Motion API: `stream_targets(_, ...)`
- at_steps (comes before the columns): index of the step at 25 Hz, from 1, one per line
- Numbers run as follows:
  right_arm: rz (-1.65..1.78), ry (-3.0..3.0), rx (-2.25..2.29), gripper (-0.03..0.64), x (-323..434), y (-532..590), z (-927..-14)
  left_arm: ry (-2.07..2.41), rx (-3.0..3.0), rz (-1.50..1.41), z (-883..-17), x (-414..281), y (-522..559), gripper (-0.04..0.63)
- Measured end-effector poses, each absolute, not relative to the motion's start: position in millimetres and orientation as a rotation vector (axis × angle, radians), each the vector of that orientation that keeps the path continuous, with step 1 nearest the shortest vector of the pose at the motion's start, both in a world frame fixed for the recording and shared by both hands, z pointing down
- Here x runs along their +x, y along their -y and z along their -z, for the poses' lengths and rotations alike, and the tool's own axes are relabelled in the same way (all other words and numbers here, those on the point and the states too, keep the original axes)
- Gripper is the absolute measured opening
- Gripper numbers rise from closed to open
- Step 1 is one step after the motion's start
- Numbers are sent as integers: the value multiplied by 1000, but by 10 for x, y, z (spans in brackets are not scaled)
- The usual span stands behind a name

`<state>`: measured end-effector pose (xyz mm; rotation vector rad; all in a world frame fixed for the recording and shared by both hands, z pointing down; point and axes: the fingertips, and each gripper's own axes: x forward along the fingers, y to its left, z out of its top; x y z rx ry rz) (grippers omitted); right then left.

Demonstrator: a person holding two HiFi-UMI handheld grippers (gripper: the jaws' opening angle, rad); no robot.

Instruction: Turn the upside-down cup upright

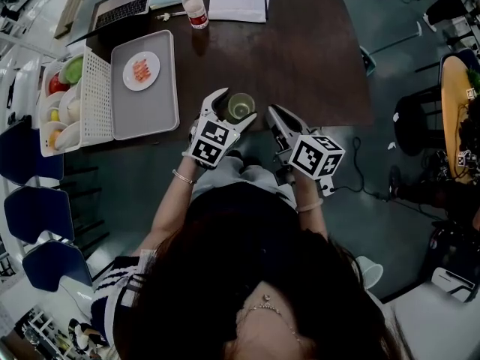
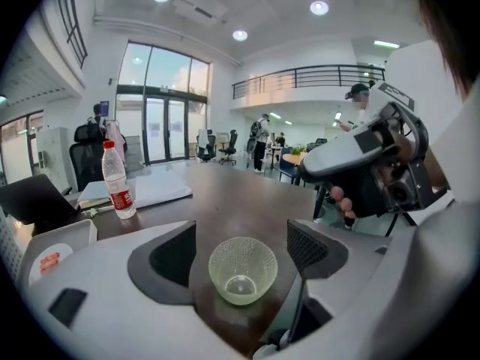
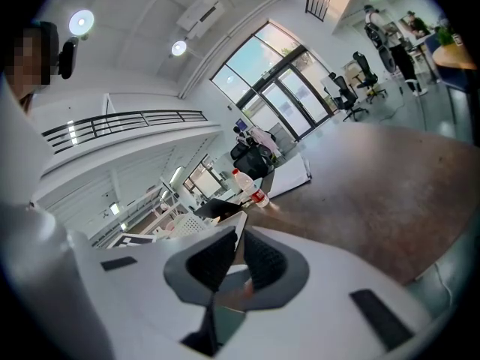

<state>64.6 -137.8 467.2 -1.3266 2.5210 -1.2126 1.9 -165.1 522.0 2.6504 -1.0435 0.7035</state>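
Both jaws of our left hand-held gripper (image 1: 233, 106) stand apart around the mouth-up glass cup (image 2: 242, 270), not touching it; our right hand-held gripper (image 3: 236, 257) is closed and empty.

No readable text, red label (image 2: 123, 198) on the water bottle (image 2: 118, 172) — print too small to make out

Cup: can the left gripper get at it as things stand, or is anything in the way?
Probably yes. The textured glass cup stands upright on the table between the open jaws of the left gripper, with gaps on either side and nothing blocking.
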Motion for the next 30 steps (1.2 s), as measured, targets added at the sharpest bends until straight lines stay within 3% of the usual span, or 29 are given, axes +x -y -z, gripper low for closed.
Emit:
stream_targets(8,1048,-2558,-1416,37,659,1405,-4546,1190,2640,-416,-4755,-128,1680,388)
stream_targets(9,1016,-2573,-1440,35,660,1410,-4532,1210,2638,-387,-4701,-160,1686,376)
stream_targets(11,958,-2605,-1486,32,654,1415,-4519,1268,2634,-328,-4592,-237,1704,291)
stream_targets(21,809,-2710,-1616,18,594,1409,-4529,1403,2592,-126,-4283,-456,1685,198)
stream_targets(30,767,-2762,-1611,18,471,1435,-4512,1514,2548,-74,-4147,-678,1645,40)
